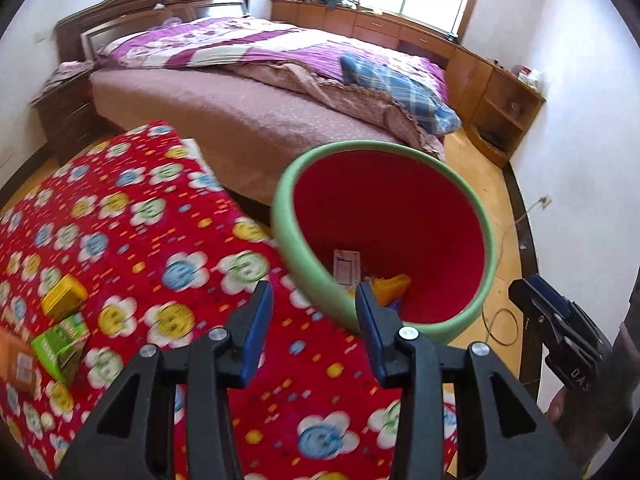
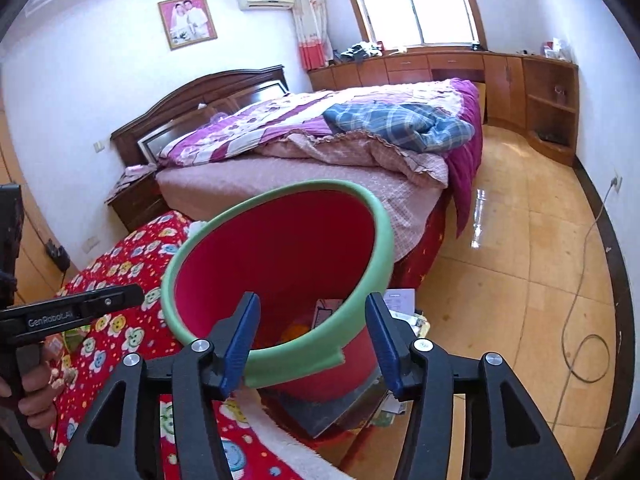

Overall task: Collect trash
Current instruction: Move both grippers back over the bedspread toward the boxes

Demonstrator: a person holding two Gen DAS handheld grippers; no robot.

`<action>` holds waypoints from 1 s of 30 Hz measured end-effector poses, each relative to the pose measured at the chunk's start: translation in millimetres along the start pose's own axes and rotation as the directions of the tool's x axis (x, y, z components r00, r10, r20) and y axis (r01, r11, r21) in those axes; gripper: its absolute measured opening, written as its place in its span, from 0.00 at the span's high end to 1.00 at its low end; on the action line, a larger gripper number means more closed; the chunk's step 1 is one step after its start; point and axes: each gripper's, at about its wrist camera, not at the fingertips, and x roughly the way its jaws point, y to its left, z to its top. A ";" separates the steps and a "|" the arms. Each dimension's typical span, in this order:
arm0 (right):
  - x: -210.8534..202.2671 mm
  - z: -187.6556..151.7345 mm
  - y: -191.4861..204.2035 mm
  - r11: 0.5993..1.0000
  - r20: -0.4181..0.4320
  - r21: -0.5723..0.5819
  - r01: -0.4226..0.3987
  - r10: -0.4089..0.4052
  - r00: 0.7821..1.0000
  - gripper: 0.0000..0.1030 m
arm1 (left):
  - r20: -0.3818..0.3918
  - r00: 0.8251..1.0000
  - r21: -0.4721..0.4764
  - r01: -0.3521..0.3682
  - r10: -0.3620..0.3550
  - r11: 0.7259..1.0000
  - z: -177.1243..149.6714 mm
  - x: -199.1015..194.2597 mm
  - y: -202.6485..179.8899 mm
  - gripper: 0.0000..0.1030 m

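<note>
So the bin (image 2: 280, 264), red with a green rim, sits mid-frame in both views, tipped. Its rim lies between the right hand-held gripper (image 2: 312, 344)'s fingers, which are apart, not pinching. The left hand-held gripper (image 1: 314, 328) is apart too, empty, just below the bin. 2 scraps show inside; 3 boxes (image 1: 60, 340) lie lower left on the flowery desk (image 1: 140, 220).
</note>
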 end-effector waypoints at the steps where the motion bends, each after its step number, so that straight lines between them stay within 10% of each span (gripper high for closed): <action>1: -0.5 -0.5 4.5 1.000 -0.002 -0.008 -0.004 0.004 1.000 0.41 | 0.004 1.000 -0.010 -0.009 0.009 1.000 -2.0 -3.4 4.6 0.58; 19: -3.4 -20.7 79.2 0.987 -0.086 -0.114 -0.115 0.106 0.991 0.39 | 0.056 0.975 -0.201 -0.199 0.214 0.959 -64.1 -79.7 99.9 0.58; 30: 11.5 -43.4 124.3 0.967 -0.175 -0.162 -0.196 0.167 0.970 0.37 | 0.073 0.905 -0.266 -0.388 0.420 0.882 -71.2 -94.0 187.9 0.53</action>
